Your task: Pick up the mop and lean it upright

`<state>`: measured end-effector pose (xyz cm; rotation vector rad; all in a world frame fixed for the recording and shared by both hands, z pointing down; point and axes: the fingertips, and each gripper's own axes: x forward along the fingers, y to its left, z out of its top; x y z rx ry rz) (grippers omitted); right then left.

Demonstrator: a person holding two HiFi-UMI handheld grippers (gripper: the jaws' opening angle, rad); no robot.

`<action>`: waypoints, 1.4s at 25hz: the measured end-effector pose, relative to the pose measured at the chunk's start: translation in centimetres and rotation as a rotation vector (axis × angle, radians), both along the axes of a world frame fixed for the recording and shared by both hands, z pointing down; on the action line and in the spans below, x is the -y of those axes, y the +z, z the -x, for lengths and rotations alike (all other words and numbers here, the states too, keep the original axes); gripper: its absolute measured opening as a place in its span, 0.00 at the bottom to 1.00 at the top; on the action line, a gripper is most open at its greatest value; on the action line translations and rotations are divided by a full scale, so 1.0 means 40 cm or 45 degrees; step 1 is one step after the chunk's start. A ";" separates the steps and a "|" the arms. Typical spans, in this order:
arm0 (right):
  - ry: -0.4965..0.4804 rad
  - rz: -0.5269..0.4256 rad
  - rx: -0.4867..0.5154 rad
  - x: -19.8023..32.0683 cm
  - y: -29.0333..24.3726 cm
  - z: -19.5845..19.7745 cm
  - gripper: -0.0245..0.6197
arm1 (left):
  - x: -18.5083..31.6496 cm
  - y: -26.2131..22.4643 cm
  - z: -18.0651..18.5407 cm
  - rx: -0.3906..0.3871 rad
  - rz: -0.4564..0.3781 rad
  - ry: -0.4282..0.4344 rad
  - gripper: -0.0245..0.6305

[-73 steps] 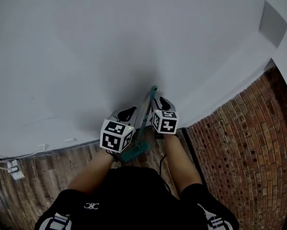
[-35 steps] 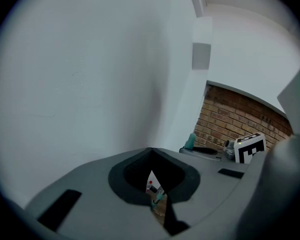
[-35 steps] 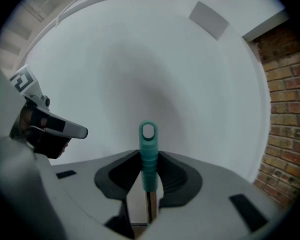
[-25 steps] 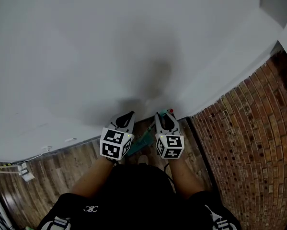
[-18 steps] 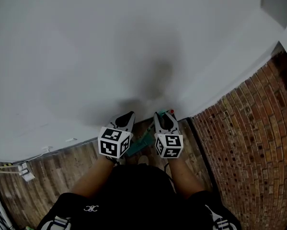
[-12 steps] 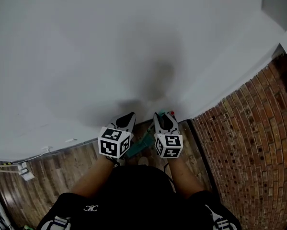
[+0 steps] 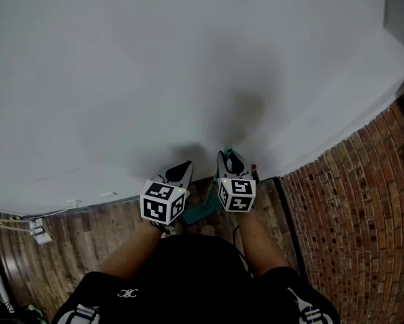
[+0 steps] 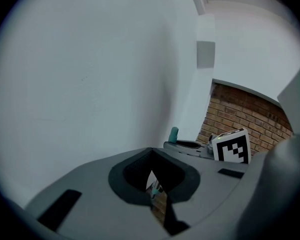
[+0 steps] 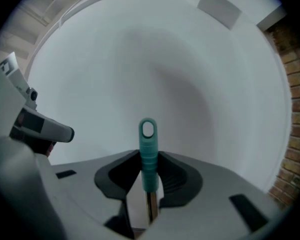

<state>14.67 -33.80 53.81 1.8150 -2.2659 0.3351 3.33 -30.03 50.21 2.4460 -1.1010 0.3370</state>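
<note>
The mop has a teal grip with a loop at its end and a teal head down on the wooden floor. It stands nearly upright, close in front of the white wall. My right gripper is shut on the teal grip just below the loop; the same gripper is at centre right in the head view. My left gripper hangs a little to the left of the handle, apart from it. Its jaws meet with nothing between them. From the left gripper view the grip's tip pokes up above the right gripper.
The white wall fills most of the view, with a grey panel high at the right. Brick-patterned flooring lies to the right, wooden flooring to the left. A white plug and cables lie at the far left.
The handle has gone from a slant between both grippers to nearly upright by the wall. The right gripper has carried it slightly toward the wall. The left gripper stays off the mop.
</note>
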 end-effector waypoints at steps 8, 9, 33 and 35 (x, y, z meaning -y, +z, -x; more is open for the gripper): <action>-0.096 0.011 -0.019 0.060 0.019 0.053 0.22 | -0.018 0.004 0.029 0.024 0.006 -0.062 0.03; -0.104 0.013 -0.021 0.067 0.022 0.058 0.22 | -0.020 0.004 0.035 0.026 0.007 -0.070 0.03; -0.122 0.275 -0.032 0.182 0.158 0.089 0.22 | -0.007 -0.002 0.110 0.057 -0.007 -0.180 0.03; -0.172 0.335 -0.048 0.184 0.178 0.099 0.23 | -0.006 -0.005 0.097 0.053 -0.014 -0.166 0.03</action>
